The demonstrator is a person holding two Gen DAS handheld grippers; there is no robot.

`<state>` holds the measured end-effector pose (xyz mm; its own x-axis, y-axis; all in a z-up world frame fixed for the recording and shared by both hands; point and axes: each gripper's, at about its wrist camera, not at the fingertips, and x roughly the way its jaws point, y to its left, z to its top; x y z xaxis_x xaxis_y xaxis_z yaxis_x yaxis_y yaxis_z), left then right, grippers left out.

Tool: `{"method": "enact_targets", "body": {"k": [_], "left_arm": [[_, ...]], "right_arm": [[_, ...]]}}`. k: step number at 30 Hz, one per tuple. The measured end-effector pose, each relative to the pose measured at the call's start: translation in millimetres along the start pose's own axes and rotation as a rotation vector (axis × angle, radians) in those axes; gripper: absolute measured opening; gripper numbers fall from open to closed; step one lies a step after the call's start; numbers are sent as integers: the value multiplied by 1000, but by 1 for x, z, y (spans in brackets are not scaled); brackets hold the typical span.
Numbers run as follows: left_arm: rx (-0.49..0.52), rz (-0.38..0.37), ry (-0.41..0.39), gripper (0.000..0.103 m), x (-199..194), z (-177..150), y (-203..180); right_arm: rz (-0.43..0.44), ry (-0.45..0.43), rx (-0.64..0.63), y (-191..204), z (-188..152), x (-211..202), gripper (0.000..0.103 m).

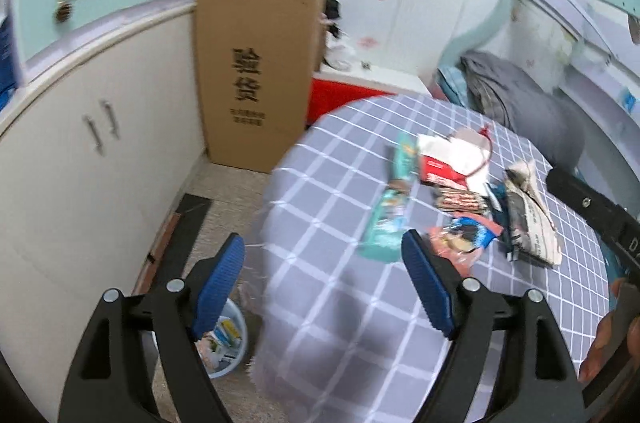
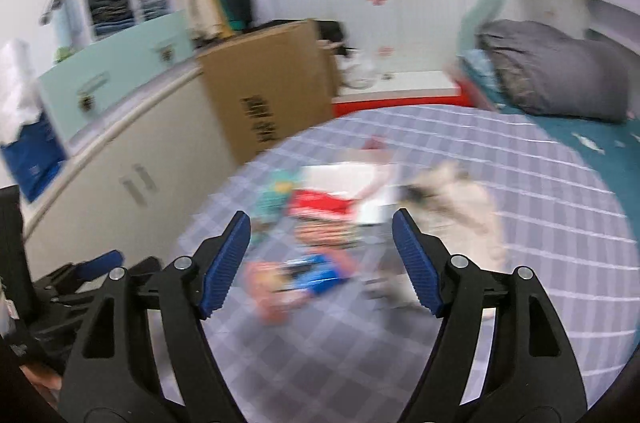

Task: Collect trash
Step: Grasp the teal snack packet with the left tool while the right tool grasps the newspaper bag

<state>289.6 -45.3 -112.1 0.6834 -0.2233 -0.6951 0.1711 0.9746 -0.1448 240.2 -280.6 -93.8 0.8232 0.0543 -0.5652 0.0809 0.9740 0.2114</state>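
Observation:
Several pieces of trash lie on a round table with a grey checked cloth: a long teal wrapper, a red and white packet, a blue and pink snack bag and crumpled newspaper. My left gripper is open and empty, at the table's left edge above a light blue bin that holds wrappers. My right gripper is open and empty, above the near side of the blurred trash pile, over the blue and pink snack bag. The right gripper's body shows in the left wrist view.
A cream cabinet and a tall cardboard box stand left of the table. A red box sits behind it. A bed with a grey pillow lies to the right. The bin stands on the floor by the table's left edge.

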Motion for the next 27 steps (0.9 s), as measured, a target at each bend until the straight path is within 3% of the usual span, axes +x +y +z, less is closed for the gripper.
{"method": "enact_targets", "body": {"k": [4, 12, 14, 18, 19, 20, 22, 27], "left_arm": [[39, -11, 35, 79, 28, 11, -20], [86, 18, 88, 79, 78, 28, -38], [96, 17, 104, 73, 88, 33, -41], [107, 2, 152, 48, 104, 35, -44], [116, 2, 139, 34, 103, 36, -45], [124, -19, 146, 24, 104, 36, -46], [121, -31, 141, 20, 104, 38, -48], [93, -37, 103, 19, 97, 38, -46]], "right_arm": [[-52, 24, 28, -36, 6, 17, 73], [-57, 80, 63, -62, 10, 53, 73], [-63, 90, 63, -63, 12, 62, 73], [-54, 132, 49, -63, 15, 79, 72], [-50, 140, 37, -61, 16, 81, 72], [-48, 142, 26, -61, 16, 83, 69], [-55, 160, 9, -57, 16, 87, 35], [-58, 140, -28, -55, 14, 80, 24]]}}
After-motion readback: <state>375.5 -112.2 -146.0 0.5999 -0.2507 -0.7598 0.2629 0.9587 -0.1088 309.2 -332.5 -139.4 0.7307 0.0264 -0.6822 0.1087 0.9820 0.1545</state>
